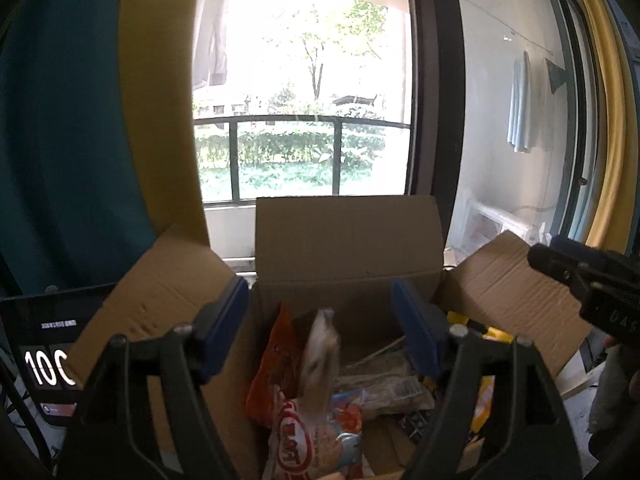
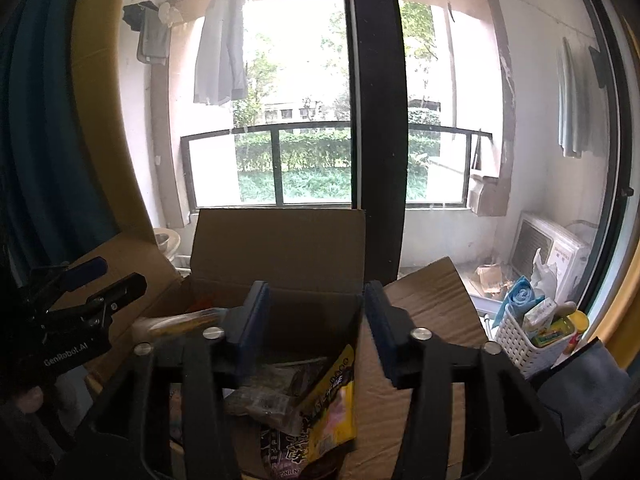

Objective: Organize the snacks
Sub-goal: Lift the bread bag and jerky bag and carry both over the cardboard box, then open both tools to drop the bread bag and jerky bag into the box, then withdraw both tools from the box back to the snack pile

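Observation:
An open cardboard box (image 1: 348, 248) with raised flaps stands before the window and holds several snack packets. My left gripper (image 1: 322, 328) hangs open over it. A pale packet (image 1: 320, 356), blurred, is in the gap between its fingers and touches neither pad. Below lie a red-and-white bag (image 1: 304, 436) and an orange bag (image 1: 276, 364). In the right wrist view my right gripper (image 2: 318, 324) stands open above the same box (image 2: 280, 248). Under it a yellow-and-black bag (image 2: 332, 400) leans against the box wall, clear of the pads. My left gripper (image 2: 112, 278) shows at the left edge.
A dark screen (image 1: 40, 344) with white digits stands left of the box. To the right sit a white basket (image 2: 520, 340) holding small packs and a folded blue cloth (image 2: 592, 392). Window glass with a dark frame (image 2: 376, 120) rises close behind the box.

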Action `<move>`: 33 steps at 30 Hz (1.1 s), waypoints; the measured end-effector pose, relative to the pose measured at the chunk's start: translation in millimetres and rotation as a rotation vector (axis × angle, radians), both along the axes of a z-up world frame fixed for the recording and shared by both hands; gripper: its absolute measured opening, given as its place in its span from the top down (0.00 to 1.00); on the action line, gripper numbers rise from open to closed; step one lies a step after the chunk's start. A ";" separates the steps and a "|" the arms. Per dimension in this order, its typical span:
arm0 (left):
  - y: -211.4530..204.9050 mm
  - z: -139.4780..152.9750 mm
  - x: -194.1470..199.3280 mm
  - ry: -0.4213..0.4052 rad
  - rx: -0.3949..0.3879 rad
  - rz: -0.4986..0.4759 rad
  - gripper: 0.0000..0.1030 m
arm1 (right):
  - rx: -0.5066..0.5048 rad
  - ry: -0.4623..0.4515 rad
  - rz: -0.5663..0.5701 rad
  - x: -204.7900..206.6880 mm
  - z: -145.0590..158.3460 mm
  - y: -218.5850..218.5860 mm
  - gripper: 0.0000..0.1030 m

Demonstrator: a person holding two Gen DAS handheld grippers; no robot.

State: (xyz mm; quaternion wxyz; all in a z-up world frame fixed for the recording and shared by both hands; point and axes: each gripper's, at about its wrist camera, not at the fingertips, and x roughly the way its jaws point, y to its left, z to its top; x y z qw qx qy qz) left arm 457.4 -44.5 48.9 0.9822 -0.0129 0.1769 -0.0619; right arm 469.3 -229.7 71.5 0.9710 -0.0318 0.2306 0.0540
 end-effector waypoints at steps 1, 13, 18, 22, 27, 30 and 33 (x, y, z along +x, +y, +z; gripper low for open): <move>0.2 0.8 -1.6 -0.001 -0.003 -0.002 0.27 | 0.000 0.003 0.003 -0.6 -0.4 0.9 0.49; 10.5 17.7 -60.6 -0.049 -0.036 -0.030 0.27 | -0.006 0.019 0.041 -41.1 7.7 7.6 0.49; 16.2 24.4 -83.7 -0.064 -0.052 -0.035 0.27 | -0.009 0.004 0.044 -63.4 15.4 9.5 0.49; 18.3 27.0 -105.1 -0.082 -0.053 -0.040 0.26 | 0.001 0.001 0.046 -82.6 19.5 10.2 0.49; 20.7 27.4 -135.5 -0.102 -0.048 -0.036 0.26 | 0.021 -0.003 0.051 -104.4 20.8 11.5 0.49; 19.7 27.9 -151.8 -0.115 -0.039 -0.039 0.26 | 0.021 -0.006 0.055 -117.7 21.1 13.4 0.49; 18.4 27.0 -165.1 -0.126 -0.025 -0.039 0.26 | 0.022 -0.009 0.054 -129.1 21.2 14.2 0.49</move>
